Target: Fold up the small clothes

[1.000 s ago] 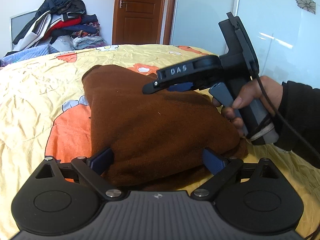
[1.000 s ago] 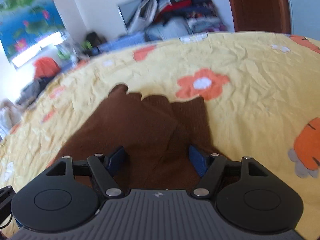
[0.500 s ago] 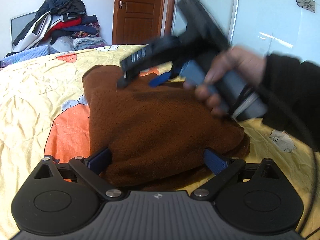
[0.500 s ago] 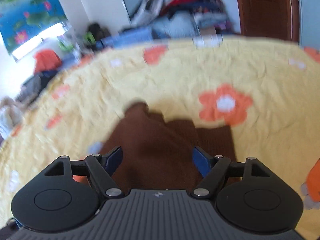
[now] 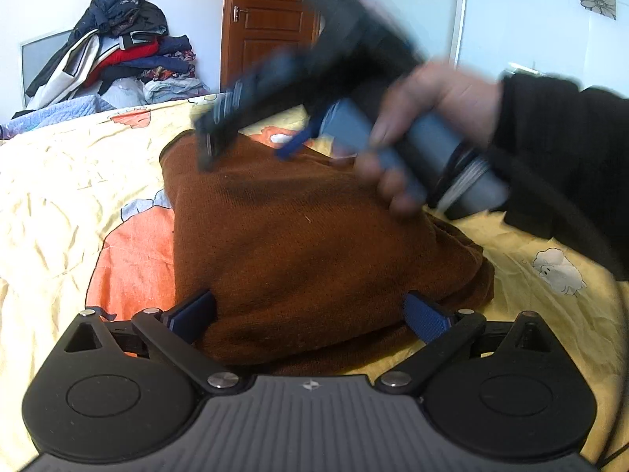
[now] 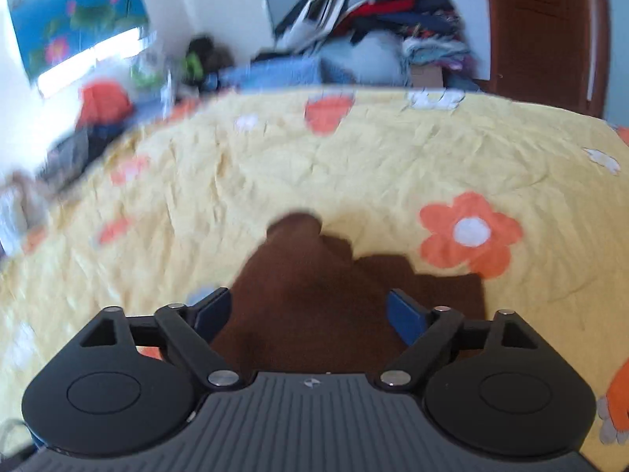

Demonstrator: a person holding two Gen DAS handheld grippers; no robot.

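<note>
A folded brown knit garment [image 5: 298, 244] lies on the yellow flowered bedspread [image 5: 59, 204]. My left gripper [image 5: 310, 310] is open, its blue pads on either side of the garment's near edge. My right gripper [image 6: 308, 312] is open and empty above the garment's far part [image 6: 314, 295]. It also shows blurred in the left wrist view [image 5: 251, 133], held by a hand over the garment's far end.
A heap of clothes [image 5: 118, 67] is piled beyond the bed's far left, next to a brown door [image 5: 271, 23]. A white sliding wardrobe [image 5: 530, 39] stands on the right. More clutter [image 6: 102, 106] lies off the bed's left side.
My right gripper has swung from the garment's right side toward its far left end and tilted down. The left gripper has stayed in place.
</note>
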